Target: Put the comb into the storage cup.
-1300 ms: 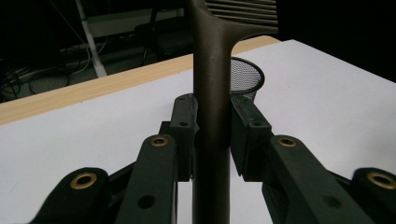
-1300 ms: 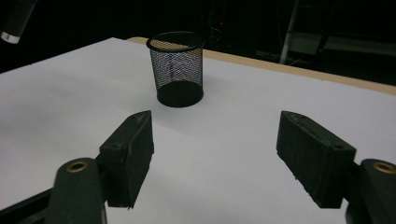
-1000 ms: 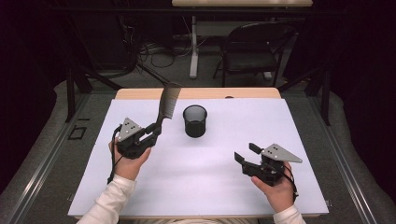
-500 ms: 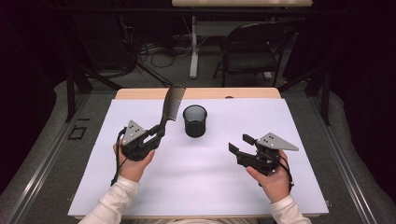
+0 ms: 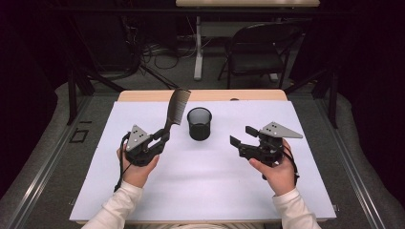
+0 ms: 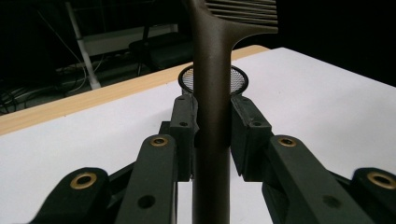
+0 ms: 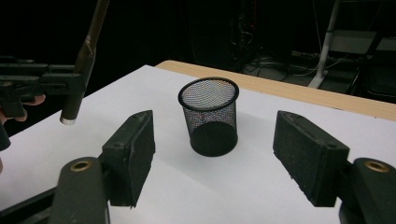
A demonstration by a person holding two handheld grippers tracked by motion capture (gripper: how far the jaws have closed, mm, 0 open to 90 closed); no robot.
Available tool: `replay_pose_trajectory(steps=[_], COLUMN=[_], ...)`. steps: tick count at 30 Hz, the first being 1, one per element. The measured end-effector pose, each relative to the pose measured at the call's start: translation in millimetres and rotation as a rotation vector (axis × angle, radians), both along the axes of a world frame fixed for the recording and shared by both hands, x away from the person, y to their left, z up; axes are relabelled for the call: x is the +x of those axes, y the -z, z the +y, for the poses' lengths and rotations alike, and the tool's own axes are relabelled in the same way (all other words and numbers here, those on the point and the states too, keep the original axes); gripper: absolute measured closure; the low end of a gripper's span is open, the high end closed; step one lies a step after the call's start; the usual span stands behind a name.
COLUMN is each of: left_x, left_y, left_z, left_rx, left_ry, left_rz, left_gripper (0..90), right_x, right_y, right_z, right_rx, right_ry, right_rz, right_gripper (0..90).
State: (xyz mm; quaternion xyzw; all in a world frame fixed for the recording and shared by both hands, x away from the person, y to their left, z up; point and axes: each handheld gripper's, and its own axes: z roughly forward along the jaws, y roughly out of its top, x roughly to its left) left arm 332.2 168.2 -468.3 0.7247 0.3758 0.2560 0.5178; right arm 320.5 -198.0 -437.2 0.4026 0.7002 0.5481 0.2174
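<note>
The left gripper (image 5: 160,140) has its fingers clamped on the comb (image 5: 175,107), which stands tilted just left of the cup (image 5: 199,123). Right of the cup, the right gripper (image 5: 242,136) has just been opening, its fingers apart and empty.

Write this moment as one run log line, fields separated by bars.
left gripper: shut on comb | right gripper: open, jaws just opening | mesh cup: upright, untouched

comb (image 6: 211,116) teeth (upper part) cut off above.
</note>
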Motion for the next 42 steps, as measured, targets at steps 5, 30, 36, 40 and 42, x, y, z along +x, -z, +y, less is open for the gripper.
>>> replay_pose_trajectory(steps=[5, 30, 36, 40, 42], left_x=[-0.5, -14.0, -18.9, -21.4, -23.2], left_y=[2.4, 23.8, 27.0, 29.5, 32.1], left_z=[-1.6, -28.3, -36.6, -41.9, -47.0], left_rx=[-0.002, 0.040, 0.040, 0.046, 0.055], left_ry=[0.004, 0.101, 0.133, 0.154, 0.172], left_rz=[0.003, 0.021, 0.025, 0.031, 0.037], left_gripper=[72.5, 72.5, 72.5, 72.5, 72.5], right_x=[6.2, 10.9, 11.7, 11.9, 11.9], right_y=[-5.0, -1.8, 1.9, 3.4, 5.0], right_z=[7.7, 16.3, 15.0, 15.7, 16.2], right_rx=[0.002, 0.071, 0.110, 0.126, 0.152], right_ry=[-0.018, -0.039, -0.042, -0.045, -0.057], right_rz=[-0.001, 0.046, 0.071, 0.076, 0.101], right_gripper=[28.6, 34.0, 36.6, 38.1, 40.5])
